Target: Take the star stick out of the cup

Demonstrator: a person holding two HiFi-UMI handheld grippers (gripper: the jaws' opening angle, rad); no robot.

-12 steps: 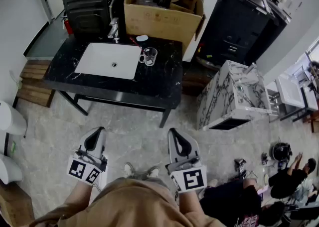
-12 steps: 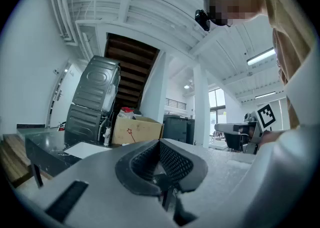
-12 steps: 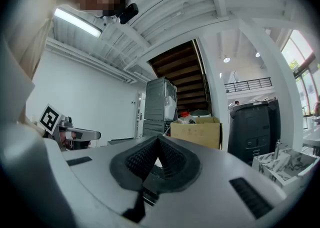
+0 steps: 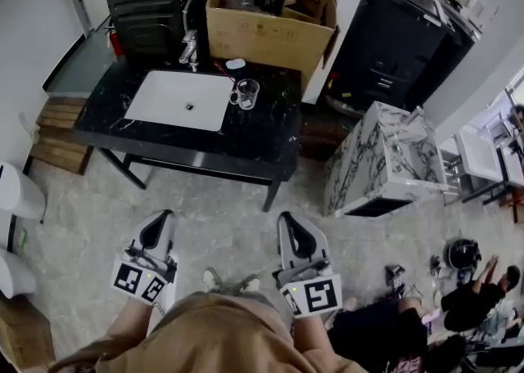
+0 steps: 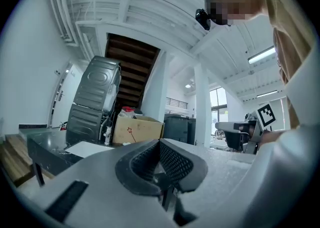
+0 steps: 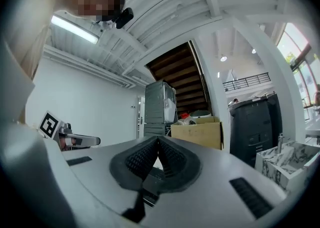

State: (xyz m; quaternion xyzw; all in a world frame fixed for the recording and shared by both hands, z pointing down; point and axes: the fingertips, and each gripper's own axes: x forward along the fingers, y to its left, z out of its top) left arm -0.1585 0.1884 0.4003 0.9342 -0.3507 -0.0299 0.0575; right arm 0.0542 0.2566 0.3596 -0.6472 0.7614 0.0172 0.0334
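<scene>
Left gripper (image 4: 159,217) and right gripper (image 4: 293,221) are both clenched on nothing, well apart from the cup (image 4: 246,92), which stands on the black counter (image 4: 270,142) just beside the sink (image 4: 184,100) with the star stick (image 4: 223,70) leaning out. Best to step close, spread 1 gripper's jaws and pinch the stick above the rim. No writing is legible, only the cubes' square markers (image 4: 319,294).

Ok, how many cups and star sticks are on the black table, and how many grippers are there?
Cup: 1
Star stick: 1
Grippers: 2 (left gripper, right gripper)
Total: 4
</scene>
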